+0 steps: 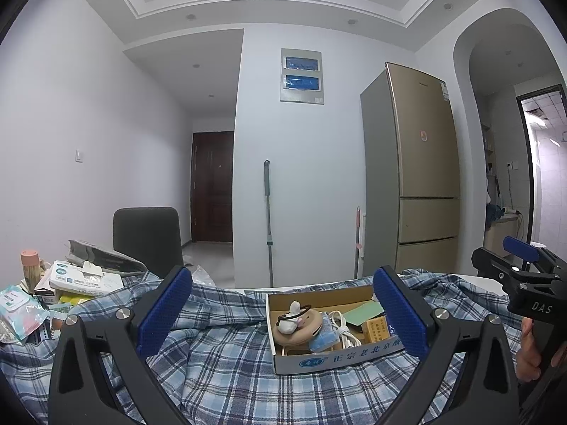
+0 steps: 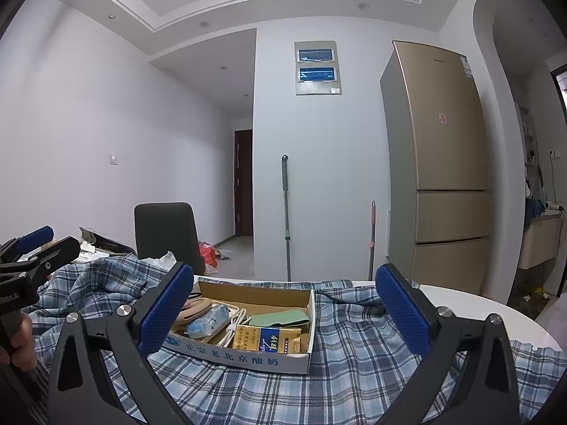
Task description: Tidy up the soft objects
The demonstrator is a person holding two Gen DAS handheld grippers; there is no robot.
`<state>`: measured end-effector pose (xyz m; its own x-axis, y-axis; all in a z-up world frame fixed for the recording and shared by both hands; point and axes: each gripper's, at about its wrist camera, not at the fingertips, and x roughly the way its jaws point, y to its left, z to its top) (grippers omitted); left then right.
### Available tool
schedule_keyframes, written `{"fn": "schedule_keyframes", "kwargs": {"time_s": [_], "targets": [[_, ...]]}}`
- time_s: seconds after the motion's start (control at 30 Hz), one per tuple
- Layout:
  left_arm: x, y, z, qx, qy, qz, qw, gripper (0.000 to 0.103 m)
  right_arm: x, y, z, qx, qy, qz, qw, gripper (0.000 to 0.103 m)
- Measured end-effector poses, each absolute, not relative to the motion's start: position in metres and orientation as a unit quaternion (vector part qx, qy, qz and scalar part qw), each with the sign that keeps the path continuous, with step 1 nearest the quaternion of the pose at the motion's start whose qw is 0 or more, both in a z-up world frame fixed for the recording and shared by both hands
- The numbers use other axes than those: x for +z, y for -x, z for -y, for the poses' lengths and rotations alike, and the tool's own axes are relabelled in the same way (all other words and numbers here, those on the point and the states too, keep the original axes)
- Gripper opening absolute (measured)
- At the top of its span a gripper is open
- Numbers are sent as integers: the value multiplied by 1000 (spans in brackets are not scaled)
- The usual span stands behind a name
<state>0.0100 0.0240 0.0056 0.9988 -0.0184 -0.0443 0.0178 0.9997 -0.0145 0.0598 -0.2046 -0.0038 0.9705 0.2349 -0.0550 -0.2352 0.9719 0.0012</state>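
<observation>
Both tongs gape wide over the plaid cloth (image 1: 219,372); only left view shows tissue pack (image 1: 85,278).

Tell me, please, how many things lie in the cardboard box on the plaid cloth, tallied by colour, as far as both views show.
In the cardboard box, as far as shows:
Tan: 1, round plush with a small white toy on it
Light blue: 1, packet
White: 1, coiled cable
Green: 1, flat piece
Gold: 1, small carton
Total: 5
</observation>
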Motion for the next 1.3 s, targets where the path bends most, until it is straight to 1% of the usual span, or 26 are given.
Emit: {"fn": "schedule_keyframes", "kwargs": {"time_s": [1.3], "targets": [[6,-9,-28,-10,9,-18,1000,103,-3,-60,206,119,6,-28,992,103]]}}
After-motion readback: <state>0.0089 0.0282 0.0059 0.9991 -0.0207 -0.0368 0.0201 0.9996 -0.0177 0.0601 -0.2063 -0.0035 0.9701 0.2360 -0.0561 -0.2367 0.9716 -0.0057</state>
